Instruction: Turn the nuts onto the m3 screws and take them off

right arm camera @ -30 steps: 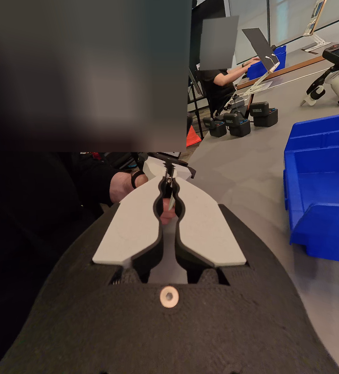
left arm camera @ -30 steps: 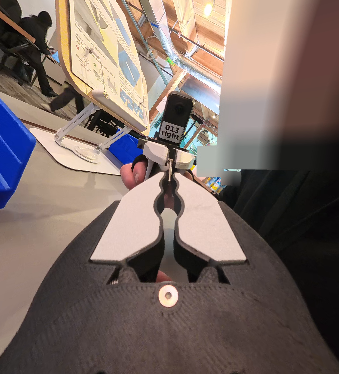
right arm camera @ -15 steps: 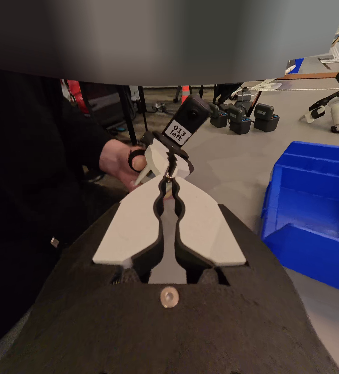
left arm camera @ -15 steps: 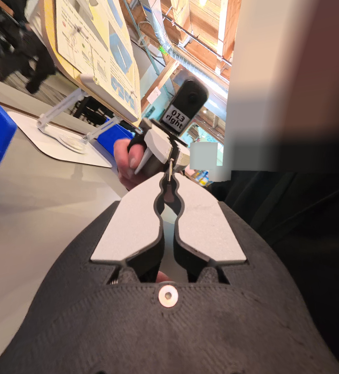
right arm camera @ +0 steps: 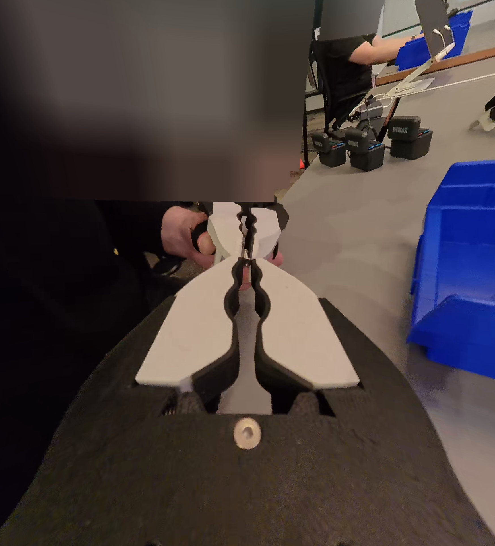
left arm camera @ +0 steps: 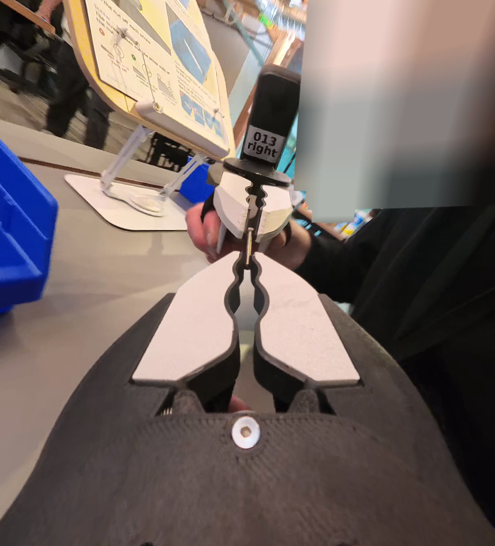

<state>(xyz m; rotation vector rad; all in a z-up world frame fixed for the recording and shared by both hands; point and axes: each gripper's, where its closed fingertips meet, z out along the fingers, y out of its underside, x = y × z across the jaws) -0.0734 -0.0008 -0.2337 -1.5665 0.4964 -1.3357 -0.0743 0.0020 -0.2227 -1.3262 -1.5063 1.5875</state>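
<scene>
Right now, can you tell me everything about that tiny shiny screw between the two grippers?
The screw is a thin, silvery metal pin with a smooth-looking shaft, too small to show threads. It hangs in the air above the grey table, bridging both grippers tip to tip. The left gripper pinches one end; the right gripper pinches the other, where a small silvery nut seems to sit. Nothing else touches it.

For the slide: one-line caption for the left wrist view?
Two hand-held grippers meet tip to tip, the left and right pinching one thin screw over a grey table.
</scene>
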